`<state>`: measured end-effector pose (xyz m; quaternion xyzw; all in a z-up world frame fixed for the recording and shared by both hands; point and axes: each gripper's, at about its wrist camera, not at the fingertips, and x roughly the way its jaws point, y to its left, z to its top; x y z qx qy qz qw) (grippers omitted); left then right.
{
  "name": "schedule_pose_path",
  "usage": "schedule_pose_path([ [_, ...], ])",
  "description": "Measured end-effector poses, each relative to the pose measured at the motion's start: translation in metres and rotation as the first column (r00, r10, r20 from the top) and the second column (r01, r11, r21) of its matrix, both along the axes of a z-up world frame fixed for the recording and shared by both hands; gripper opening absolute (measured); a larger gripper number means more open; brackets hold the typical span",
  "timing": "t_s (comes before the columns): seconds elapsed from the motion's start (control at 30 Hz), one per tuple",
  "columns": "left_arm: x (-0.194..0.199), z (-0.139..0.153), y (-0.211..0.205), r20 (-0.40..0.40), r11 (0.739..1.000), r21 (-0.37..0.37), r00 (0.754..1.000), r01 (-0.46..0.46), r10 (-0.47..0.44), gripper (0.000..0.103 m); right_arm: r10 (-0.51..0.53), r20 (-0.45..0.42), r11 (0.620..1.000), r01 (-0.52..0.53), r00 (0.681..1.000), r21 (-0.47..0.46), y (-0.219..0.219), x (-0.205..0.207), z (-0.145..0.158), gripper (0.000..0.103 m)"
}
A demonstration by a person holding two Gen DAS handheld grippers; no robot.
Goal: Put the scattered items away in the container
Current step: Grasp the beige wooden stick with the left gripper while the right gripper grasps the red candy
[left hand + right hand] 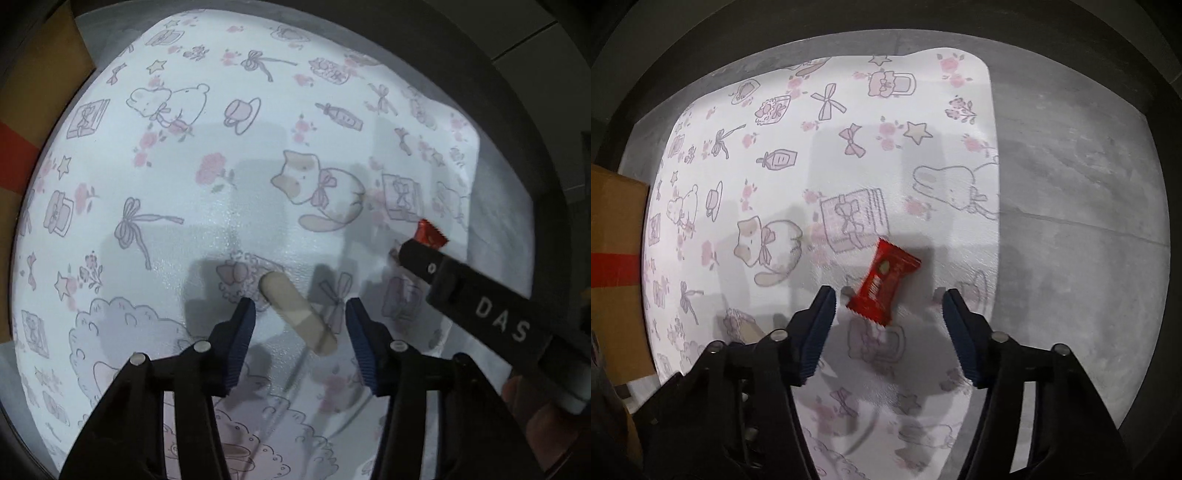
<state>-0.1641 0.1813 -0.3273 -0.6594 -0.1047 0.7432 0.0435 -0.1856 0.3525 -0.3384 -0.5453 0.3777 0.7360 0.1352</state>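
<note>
A beige adhesive bandage (298,314) lies flat on the patterned cloth (221,192). My left gripper (301,308) is open just above it, with the bandage between its blue fingers (242,328). A red snack packet (882,282) lies on the cloth in the right wrist view. My right gripper (889,297) is open with the packet between and just ahead of its fingertips (822,314). The packet also shows in the left wrist view (430,234), partly hidden behind the right gripper's black body (480,299). A brown cardboard box (613,266) stands at the cloth's left edge.
The white cloth with pink cartoon prints covers a grey table (1078,221); bare grey surface lies to the right of the cloth. The cardboard box with a red stripe also shows at the far left in the left wrist view (33,96).
</note>
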Motion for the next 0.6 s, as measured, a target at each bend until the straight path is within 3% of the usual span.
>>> schedule_pose_path([
  [0.07, 0.001, -0.002, 0.002, -0.006, 1.0, -0.027, 1.0, -0.003, 0.003, 0.047, 0.019, 0.007, 1.0, -0.019, 1.0, 0.008, -0.002, -0.006, -0.001, 0.05],
  [0.13, 0.001, -0.005, 0.004, -0.013, 0.998, -0.054, 1.0, -0.006, 0.005, 0.027, 0.033, 0.014, 0.999, -0.033, 0.999, 0.022, -0.004, -0.009, -0.002, 0.038],
  [0.27, 0.003, -0.009, 0.006, -0.019, 0.998, -0.054, 0.999, 0.026, -0.027, 0.021, 0.058, 0.033, 0.996, -0.06, 0.998, 0.06, -0.005, -0.015, -0.001, 0.018],
  [0.6, 0.022, -0.019, 0.002, -0.031, 0.995, -0.049, 0.996, 0.084, -0.086, 0.016, 0.118, 0.028, 0.985, -0.121, 0.993, 0.126, -0.019, -0.009, 0.008, 0.017],
])
